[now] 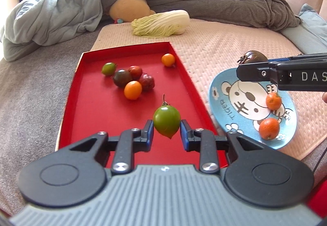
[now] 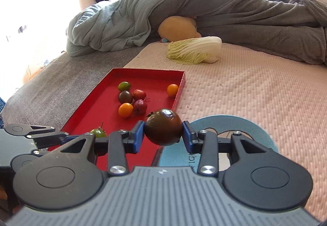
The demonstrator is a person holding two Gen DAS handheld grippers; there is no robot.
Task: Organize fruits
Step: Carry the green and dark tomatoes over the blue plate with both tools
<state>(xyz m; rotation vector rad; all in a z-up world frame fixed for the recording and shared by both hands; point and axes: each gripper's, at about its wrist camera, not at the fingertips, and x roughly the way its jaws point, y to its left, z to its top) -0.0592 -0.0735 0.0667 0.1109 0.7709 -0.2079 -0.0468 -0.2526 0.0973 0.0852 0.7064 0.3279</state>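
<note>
Two grippers are each loaded with one fruit. Lower centre of the left wrist view: the left gripper (image 1: 166, 134) is clenched on a green tomato (image 1: 167, 121), stem up, held clear above the near end of the red tray (image 1: 90, 107). Lower centre of the right wrist view: the right gripper (image 2: 163, 134) grasps a dark brown tomato (image 2: 163, 127) between its blue pads, held over the near right edge of the tray and the rim of the blue plate (image 2: 241, 121).

Middle ground, left wrist view: the plate sits just right of the tray on a pink quilted mat (image 1: 235, 46) and bears two small oranges (image 1: 273, 101), both on its right half. Six fruits remain in the tray: a cluster of five, namely a green tomato, a dark one, two reddish ones and an orange one (image 1: 132, 89), plus a lone orange fruit (image 1: 168, 60) near the far right corner.

Assessment: sorting is partly done. Two pieces are plated, two are in transit, six are left. Which receptacle the held fruits are bound for cannot be determined.

Far ground: a napa cabbage (image 1: 161, 23) lies on the mat beyond the tray, with a yellow plush toy (image 1: 130, 8) and a grey duvet (image 1: 61, 13) behind it.

Legible writing: "TIGER" on the plate beside a cartoon tiger; "DAS" on the right gripper's body at the right edge of the left wrist view, cut off by the frame.
</note>
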